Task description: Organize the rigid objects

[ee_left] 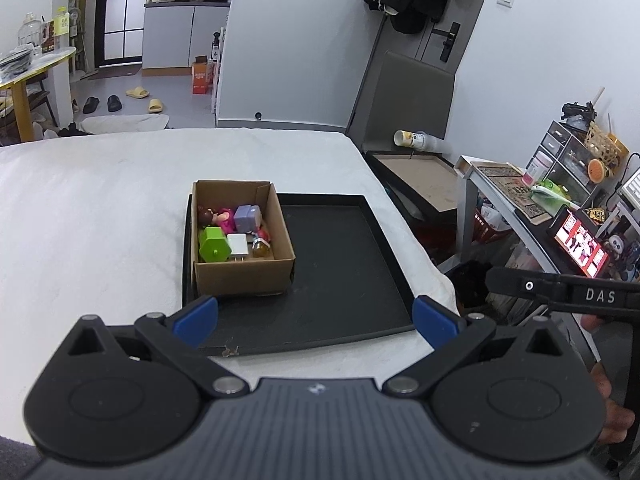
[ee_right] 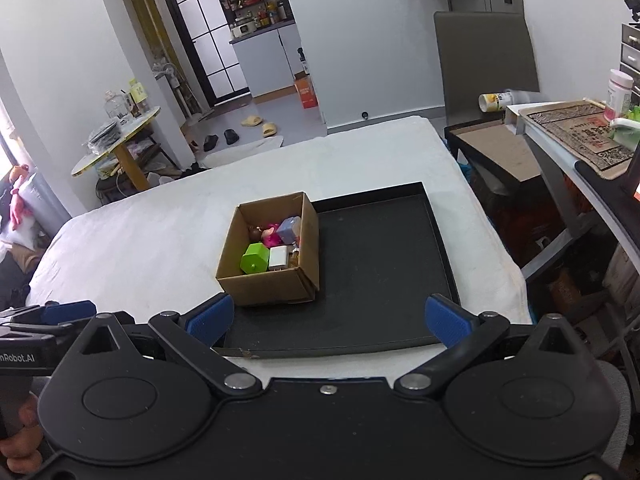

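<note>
1. Two grippers, both held back at the near edge of the black tray [ee_left: 360, 280], fingers spread wide, nothing between them: left gripper [ee_left: 316, 316], right gripper [ee_right: 346, 320].
2. Cardboard box [ee_left: 244, 276] sitting in the tray's left part, straight ahead of both grippers and slightly left of centre; long axis running away from the cameras. Rest of tray floor bare.
3. Box contents, packed close: green block [ee_left: 214, 245] at near left, white plug adapter [ee_left: 239, 245] just beside it with prongs toward the near wall, small amber jar [ee_left: 261, 249] at near right, lilac cube [ee_left: 247, 218] behind, pink doll [ee_left: 219, 217] at far left.
4. Judged: left gripper marginally nearer the box, being on its side of the tray; the right has the bare tray floor ahead.
5. Materials: corrugated card, matte, flaps upright; tray hard, dull black, raised rim, chipped at the near edge; toys smooth moulded plastic; jar looks like glass. White cloth [ee_left: 100, 200] under all, soft and faintly textured.
6. Judged: tight packing leaves little finger room; adapter's flat sides the likeliest easy grasp.
</note>
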`<state>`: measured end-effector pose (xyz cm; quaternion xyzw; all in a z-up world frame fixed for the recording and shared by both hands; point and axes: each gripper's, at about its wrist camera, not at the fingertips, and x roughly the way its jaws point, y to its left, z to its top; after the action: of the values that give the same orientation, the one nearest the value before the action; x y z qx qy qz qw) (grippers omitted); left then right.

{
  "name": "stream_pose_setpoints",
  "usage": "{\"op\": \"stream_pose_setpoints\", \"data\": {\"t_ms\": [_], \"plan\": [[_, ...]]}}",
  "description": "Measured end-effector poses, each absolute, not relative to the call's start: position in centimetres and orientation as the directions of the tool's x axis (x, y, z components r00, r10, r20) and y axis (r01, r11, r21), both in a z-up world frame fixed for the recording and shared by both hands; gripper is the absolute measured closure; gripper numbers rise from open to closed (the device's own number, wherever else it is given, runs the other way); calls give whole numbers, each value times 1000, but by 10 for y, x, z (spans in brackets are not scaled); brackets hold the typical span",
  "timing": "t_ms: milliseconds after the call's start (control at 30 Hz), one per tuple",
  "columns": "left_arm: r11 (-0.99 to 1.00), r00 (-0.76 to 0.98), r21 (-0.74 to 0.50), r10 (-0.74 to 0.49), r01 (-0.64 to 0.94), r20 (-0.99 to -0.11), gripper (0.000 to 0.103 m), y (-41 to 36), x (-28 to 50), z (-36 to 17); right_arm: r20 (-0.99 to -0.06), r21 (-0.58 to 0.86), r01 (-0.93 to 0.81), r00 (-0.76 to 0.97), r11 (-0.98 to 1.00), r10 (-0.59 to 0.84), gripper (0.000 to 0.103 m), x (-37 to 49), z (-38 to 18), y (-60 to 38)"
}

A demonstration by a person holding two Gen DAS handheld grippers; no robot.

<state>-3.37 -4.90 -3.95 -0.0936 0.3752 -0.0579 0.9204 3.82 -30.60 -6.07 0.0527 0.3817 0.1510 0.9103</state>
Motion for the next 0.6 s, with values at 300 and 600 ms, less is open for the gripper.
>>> {"op": "stream_pose_setpoints", "data": {"t_ms": [300,600], "plan": [[980,722,-192,-168,49,-671,0,-50,-36,-41,-676,198,-224,673,954,299,0,35,-59,-305],[980,728,-197,-160,36,-667,0,-47,-37,-41,-677,185,-224,677,957,289,0,33,-58,-302]]}}
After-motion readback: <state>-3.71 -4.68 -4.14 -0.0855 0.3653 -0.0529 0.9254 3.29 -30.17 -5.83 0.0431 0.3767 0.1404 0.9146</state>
